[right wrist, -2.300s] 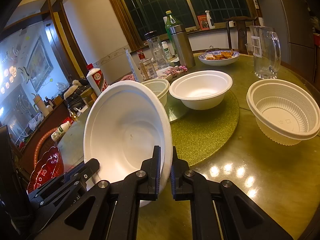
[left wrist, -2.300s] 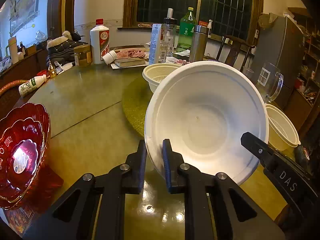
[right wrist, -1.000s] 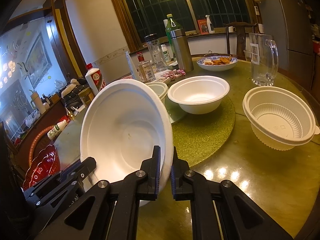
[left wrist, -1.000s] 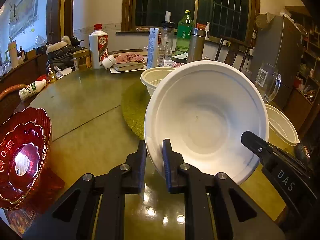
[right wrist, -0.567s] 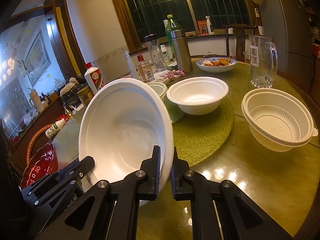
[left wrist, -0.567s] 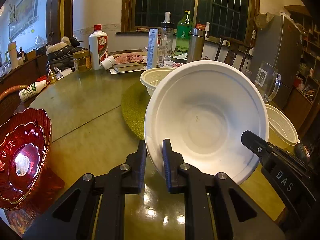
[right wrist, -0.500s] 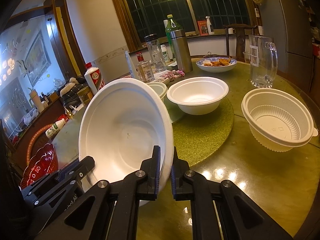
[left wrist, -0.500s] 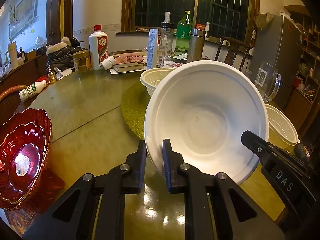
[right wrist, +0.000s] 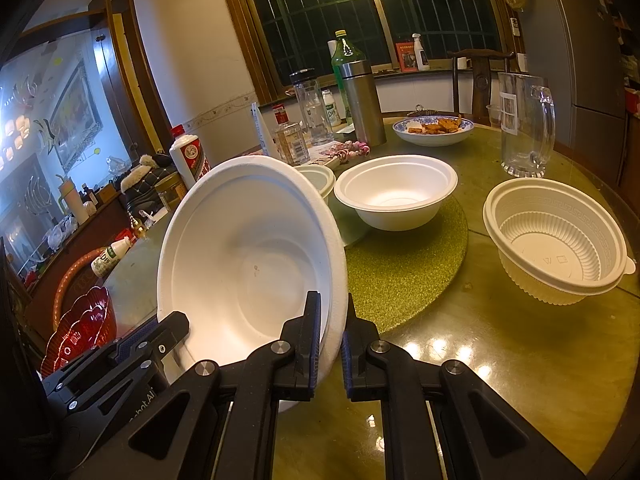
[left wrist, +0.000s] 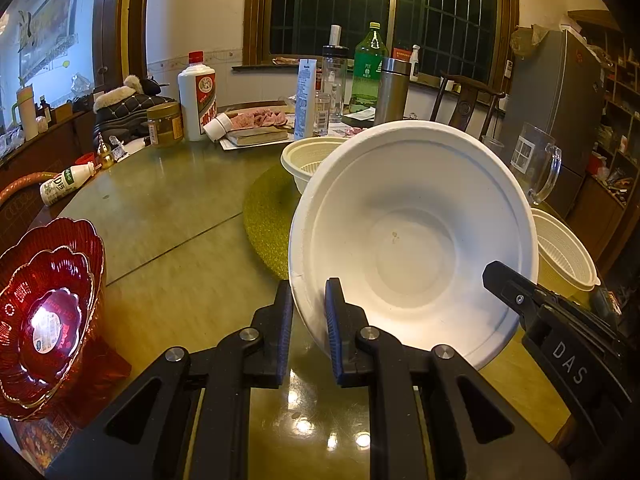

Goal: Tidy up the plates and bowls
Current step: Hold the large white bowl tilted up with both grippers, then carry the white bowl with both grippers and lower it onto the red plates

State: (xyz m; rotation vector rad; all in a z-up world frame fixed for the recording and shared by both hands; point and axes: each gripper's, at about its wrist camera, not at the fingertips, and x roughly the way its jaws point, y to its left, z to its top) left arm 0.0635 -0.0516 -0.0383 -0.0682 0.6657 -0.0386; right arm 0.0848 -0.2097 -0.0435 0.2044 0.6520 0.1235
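Nothing has changed over the last second: we keep the white bowl (left wrist: 412,240) tilted above the worktop (left wrist: 168,240), centre frame, the left tool (left wrist: 308,312) and right tool (right wrist: 330,328) both clamped on its rim (stacking not yet begun).

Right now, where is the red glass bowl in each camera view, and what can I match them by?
Left wrist view: the red glass bowl sits at the far left edge, lower half.
Right wrist view: it is small at the lower left.
Shared landmark: the green bottle by the window, upper middle in both.
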